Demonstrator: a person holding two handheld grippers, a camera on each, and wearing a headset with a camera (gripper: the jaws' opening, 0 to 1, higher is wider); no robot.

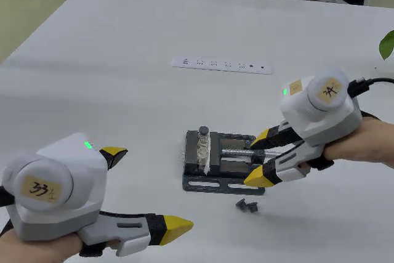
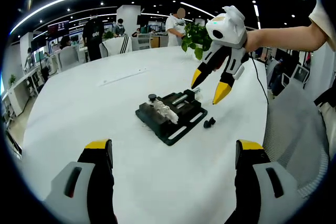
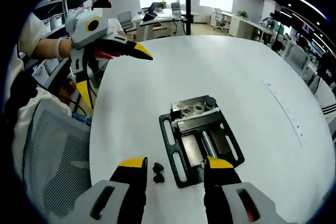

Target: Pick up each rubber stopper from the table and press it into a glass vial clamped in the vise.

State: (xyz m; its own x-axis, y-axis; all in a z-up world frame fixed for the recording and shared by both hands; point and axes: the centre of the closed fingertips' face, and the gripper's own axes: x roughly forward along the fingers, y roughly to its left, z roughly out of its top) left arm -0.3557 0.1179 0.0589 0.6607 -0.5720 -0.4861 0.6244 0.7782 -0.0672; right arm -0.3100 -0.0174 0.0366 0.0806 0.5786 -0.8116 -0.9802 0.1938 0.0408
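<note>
Here, two small dark rubber stoppers (image 1: 247,205) lie loose on the white table (image 1: 123,60), close together and stubby in shape, just off the near right corner of the black vise (image 1: 225,183) as the head view shows it. The vise sits in from the table's near edge, with a white power strip (image 1: 221,64) lying well beyond it toward the far edge. Clear glass vials (image 3: 192,109) stand upright in a row, clamped between the vise's plates. In the right gripper view two of them show open mouths, and the one at the end of the row carries a seated stopper (image 3: 211,101), dark and round.

The right gripper (image 1: 255,159) hangs in the air over the screw end of the vise, its yellow-tipped jaws apart by a moderate gap and holding nothing. In the left gripper view it is clear of both vise and table. The left gripper (image 1: 151,188) hovers toward the near left of the table, well apart from the vise, its jaws spread wide and empty.

The loose stoppers lie below the right gripper, near its lower jaw tip in the head view. In the right gripper view they sit between that gripper's two jaws, just beside the left one, with the vise's base on their other side. They are well apart from the left gripper, beyond the vise from it
</note>
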